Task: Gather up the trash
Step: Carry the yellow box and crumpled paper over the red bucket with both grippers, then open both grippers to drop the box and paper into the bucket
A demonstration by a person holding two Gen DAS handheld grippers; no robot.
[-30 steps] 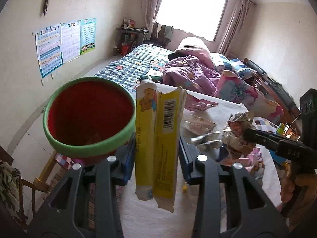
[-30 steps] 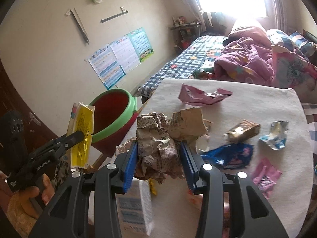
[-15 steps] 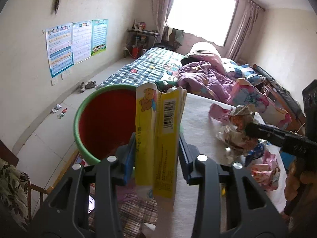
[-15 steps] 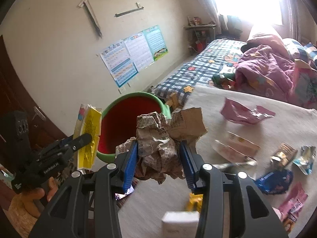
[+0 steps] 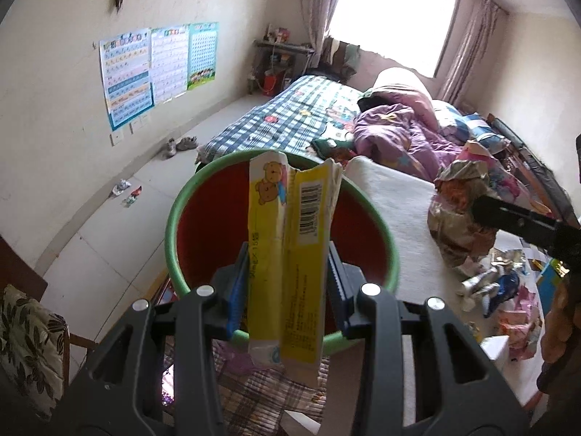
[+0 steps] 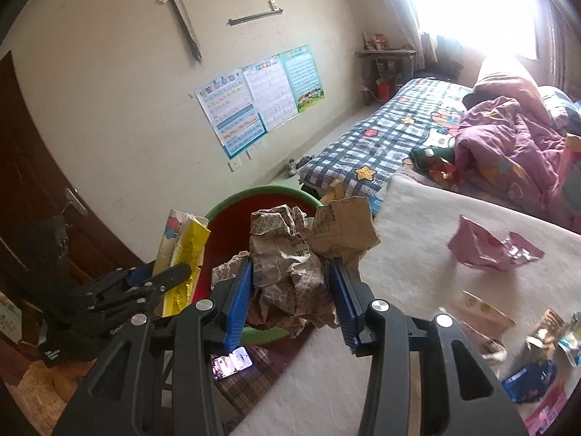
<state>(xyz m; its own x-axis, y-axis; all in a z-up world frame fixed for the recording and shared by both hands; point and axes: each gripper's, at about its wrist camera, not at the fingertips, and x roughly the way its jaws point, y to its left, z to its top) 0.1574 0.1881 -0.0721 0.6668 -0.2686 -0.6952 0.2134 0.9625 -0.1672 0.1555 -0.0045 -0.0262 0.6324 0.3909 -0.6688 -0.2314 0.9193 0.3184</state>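
Observation:
My left gripper [image 5: 288, 283] is shut on a flattened yellow carton [image 5: 294, 254] with a bear print, held upright over the red bin with a green rim [image 5: 174, 214]. My right gripper [image 6: 290, 290] is shut on a crumpled brown paper wad [image 6: 294, 254], held at the bin's [image 6: 232, 239] near edge, beside the table corner. In the right wrist view the left gripper [image 6: 174, 276] with the carton [image 6: 185, 250] is at the left. In the left wrist view the paper wad [image 5: 457, 214] is at the right.
The white-clothed table [image 6: 454, 218] holds a pink wrapper [image 6: 486, 250], a blue wrapper [image 6: 530, 378] and several other wrappers at the right. A bed with a checked cover [image 5: 287, 116] stands behind. A wooden chair [image 5: 29, 327] and a door [image 6: 25, 167] are at the left.
Both grippers have moved left, from over the table toward the bin. The carton now hangs over the bin's opening and the paper wad has reached its edge.

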